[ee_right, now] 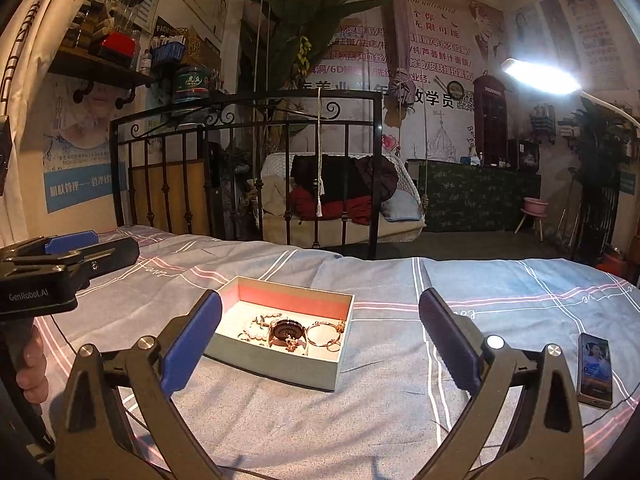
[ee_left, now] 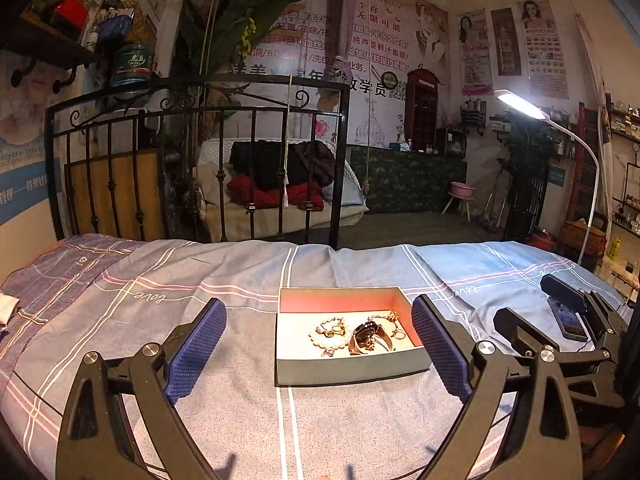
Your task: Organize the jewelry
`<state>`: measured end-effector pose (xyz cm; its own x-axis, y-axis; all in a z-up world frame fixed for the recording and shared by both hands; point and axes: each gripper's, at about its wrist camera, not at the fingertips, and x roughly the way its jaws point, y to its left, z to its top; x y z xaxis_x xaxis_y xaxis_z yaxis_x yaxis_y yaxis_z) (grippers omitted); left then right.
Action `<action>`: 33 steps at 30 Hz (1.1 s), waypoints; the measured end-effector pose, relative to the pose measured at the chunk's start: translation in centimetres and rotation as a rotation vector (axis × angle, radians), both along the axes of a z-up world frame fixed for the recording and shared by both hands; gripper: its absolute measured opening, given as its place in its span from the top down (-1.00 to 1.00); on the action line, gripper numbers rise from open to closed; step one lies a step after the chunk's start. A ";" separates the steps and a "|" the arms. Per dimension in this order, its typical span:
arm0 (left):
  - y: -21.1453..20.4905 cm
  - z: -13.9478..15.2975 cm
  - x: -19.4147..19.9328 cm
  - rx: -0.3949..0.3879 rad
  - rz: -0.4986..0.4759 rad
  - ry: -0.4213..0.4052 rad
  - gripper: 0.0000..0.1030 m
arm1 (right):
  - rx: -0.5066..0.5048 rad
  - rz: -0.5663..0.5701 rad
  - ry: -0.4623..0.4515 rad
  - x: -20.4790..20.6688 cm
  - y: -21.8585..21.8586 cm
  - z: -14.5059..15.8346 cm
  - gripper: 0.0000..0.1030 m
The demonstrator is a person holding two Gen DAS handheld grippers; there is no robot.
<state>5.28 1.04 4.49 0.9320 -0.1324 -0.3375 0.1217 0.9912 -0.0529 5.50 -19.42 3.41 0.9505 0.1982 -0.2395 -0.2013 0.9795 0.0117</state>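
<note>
A shallow grey box point(ee_left: 344, 372) with a red inner wall lies on the checked bedsheet. Inside it sit a pearl bracelet point(ee_left: 326, 338), a dark watch point(ee_left: 368, 336) and gold rings and chains point(ee_left: 394, 326). My left gripper point(ee_left: 320, 350) hovers wide open just in front of the box, nothing between its blue pads. In the right wrist view the same box point(ee_right: 280, 364) lies ahead and slightly left, holding the watch point(ee_right: 286, 330) and gold hoops point(ee_right: 324, 330). My right gripper point(ee_right: 320, 348) also stands wide open and holds nothing.
A phone point(ee_right: 596, 368) with a lit screen lies on the sheet to the right of the box. The other gripper point(ee_right: 60, 272) and a hand point(ee_right: 30, 364) show at the left edge. A black iron bed frame point(ee_left: 200, 160) stands behind, and a white lamp point(ee_left: 520, 106) shines at right.
</note>
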 end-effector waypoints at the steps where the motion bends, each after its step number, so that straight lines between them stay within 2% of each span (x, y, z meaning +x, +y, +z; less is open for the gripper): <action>1: 0.0 0.0 0.1 -0.001 -0.001 0.002 -0.79 | -0.002 0.000 -0.001 0.1 0.1 0.1 -0.89; 13: 0.1 -0.9 0.5 -0.004 -0.005 0.040 -0.80 | 0.018 -0.011 0.002 0.4 -0.3 0.1 -0.89; 33: 0.3 -1.0 0.5 -0.003 -0.004 0.055 -0.85 | 0.020 -0.005 0.024 0.6 0.2 -0.2 -0.89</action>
<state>5.74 1.29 3.46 0.9115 -0.1376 -0.3877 0.1229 0.9904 -0.0625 6.06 -19.19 3.18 0.9456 0.1986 -0.2578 -0.1961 0.9799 0.0360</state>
